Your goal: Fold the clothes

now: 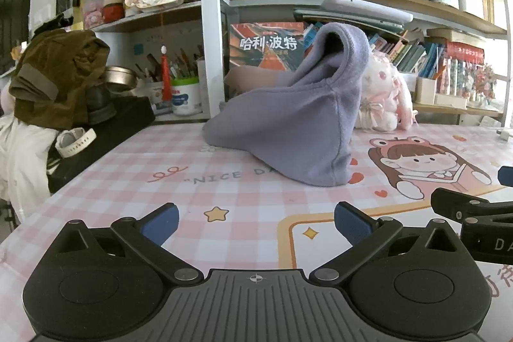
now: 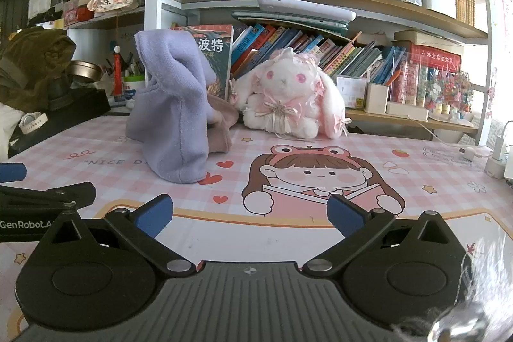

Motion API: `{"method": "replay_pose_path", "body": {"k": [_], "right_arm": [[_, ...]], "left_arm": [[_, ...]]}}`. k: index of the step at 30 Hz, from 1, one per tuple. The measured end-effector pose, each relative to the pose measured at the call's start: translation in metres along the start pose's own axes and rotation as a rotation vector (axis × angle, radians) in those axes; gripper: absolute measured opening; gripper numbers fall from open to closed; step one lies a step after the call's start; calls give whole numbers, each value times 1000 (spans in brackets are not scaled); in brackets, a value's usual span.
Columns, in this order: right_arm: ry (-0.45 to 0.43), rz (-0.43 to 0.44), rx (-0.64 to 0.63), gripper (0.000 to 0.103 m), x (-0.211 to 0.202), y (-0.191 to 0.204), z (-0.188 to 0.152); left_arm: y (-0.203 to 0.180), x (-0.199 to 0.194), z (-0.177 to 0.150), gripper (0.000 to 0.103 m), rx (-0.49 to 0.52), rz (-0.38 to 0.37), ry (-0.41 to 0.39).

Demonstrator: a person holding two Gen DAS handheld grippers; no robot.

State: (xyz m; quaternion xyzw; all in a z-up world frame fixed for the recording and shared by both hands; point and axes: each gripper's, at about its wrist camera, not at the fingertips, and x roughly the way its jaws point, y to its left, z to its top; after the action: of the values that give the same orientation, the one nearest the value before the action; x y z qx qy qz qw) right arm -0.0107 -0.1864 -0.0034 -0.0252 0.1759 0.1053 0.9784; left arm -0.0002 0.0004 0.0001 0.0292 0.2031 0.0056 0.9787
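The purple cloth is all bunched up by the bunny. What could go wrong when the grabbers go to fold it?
The purple cloth stands in a heap, so an open gripper may pinch several layers at once. A brownish cloth lies against it and could get dragged along. The plush bunny sits close behind and might get knocked.

Bare pink checked desk mat [image 1: 134,181] lies open between both grippers and the lavender garment [image 1: 298,120] heaped upright ahead. Behind it a white plush rabbit [image 2: 288,98] and shelved books [image 2: 288,44] block the back; a black stand [image 1: 105,130] crowds the left edge.
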Motion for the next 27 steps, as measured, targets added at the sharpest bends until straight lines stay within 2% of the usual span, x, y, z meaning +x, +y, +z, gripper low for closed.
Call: {"method": "replay_pose_path", "body": {"k": [27], "right_arm": [[-16, 4, -16, 103, -2, 5, -1]], "left_arm": [[-4, -4, 2, 103, 20, 10, -24]]}}
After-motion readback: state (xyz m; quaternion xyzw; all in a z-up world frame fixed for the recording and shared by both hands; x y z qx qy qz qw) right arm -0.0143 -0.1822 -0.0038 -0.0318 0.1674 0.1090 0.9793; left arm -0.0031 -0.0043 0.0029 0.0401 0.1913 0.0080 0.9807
